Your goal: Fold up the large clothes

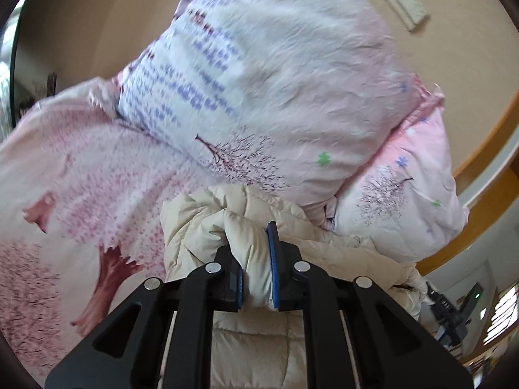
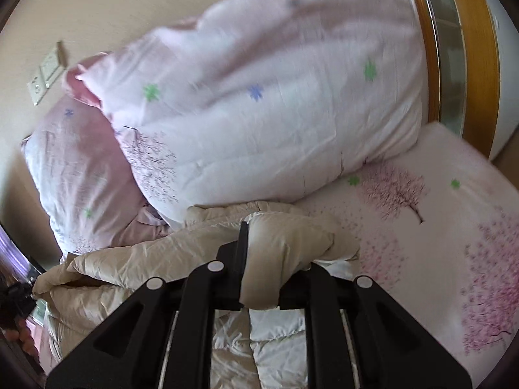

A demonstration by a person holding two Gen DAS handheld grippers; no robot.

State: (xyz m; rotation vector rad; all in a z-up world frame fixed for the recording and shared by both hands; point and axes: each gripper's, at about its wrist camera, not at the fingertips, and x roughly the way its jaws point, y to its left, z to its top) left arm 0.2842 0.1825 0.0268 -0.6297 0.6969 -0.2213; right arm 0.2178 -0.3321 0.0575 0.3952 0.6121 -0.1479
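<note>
Black linkage arms fill the foreground of both wrist views, and between them each tool is clenched on a fold of a cream quilted jacket (image 1: 246, 246). The left tool (image 1: 256, 259) pinches a puffy roll of the padding between its blue-lined fingers (image 1: 271, 243), the rest of the garment bunched beneath and ahead of it on the bed. The right tool (image 2: 259, 253) grips a smoother flap of the same jacket (image 2: 285, 243), which drapes over and hides its right-hand finger (only the dark left one shows); the pale lining lies crumpled below.

From the left wrist, going left to right: a pink bedsheet (image 1: 65, 194) printed with blossom trees, a large rumpled duvet (image 1: 275, 81) in white and pink rising just behind the jacket, then a pillow (image 1: 415, 194) in matching print, and a wall switch plate (image 1: 408, 3) high on the beige wall.

From the right wrist: a pillow (image 2: 78, 175) at left, the duvet (image 2: 275, 97) heaped in the middle and touching the jacket's far edge, the sheet (image 2: 438, 227) stretching bare at right, with a wooden frame (image 2: 480, 48) beyond. Both views are blurred.
</note>
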